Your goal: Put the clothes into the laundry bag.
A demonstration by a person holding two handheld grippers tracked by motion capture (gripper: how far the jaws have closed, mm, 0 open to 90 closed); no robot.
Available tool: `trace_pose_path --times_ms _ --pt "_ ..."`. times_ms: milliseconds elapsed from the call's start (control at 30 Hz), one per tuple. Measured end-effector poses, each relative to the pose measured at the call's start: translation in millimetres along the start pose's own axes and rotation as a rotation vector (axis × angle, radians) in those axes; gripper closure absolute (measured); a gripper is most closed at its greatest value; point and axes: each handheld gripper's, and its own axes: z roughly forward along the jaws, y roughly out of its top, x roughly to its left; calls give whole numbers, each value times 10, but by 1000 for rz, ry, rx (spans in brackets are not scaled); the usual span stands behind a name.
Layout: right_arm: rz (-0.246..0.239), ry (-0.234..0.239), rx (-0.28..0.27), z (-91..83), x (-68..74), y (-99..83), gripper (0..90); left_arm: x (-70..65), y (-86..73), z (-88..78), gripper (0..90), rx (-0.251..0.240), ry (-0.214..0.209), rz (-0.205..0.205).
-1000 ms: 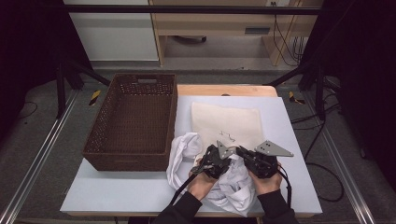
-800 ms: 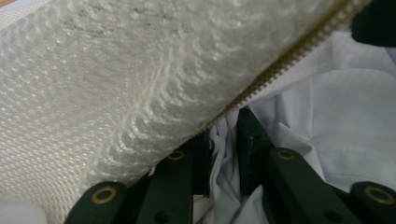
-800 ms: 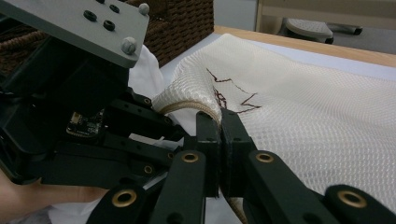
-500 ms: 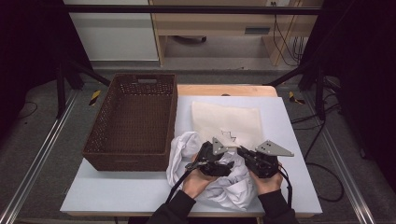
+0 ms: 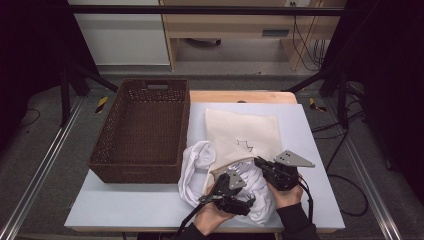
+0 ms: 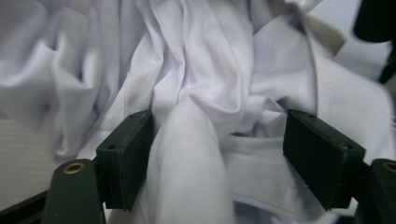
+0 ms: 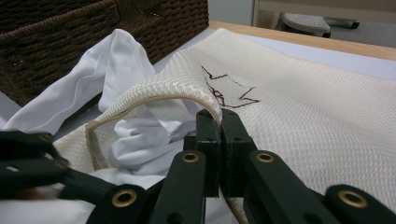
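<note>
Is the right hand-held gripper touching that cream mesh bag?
Touching. The right gripper view shows the right hand-held gripper pinched shut on the cream mesh bag rim.

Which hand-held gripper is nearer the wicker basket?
Left. The left hand-held gripper sits over the white shirt near the basket; the right hand-held gripper pinches the cream bag farther away.

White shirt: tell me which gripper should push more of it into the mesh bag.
Left. The left gripper has just opened, its jaws wide around a fold of the white shirt. The right gripper is shut on the mesh bag rim, lifting its mouth open.
</note>
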Motion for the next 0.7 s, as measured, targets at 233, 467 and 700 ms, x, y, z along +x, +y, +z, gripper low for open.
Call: trace_pose_path --times_ms 233,467,700 --pt "5 2 3 6 -1 -2 880 28 57 17 705 14 44 4" --pt "1 2 -3 -14 0 12 881 156 181 -221 780 -77 124 -18" --pt "-13 11 -14 -32 38 37 881 451 332 -5 783 -64 246 -38"
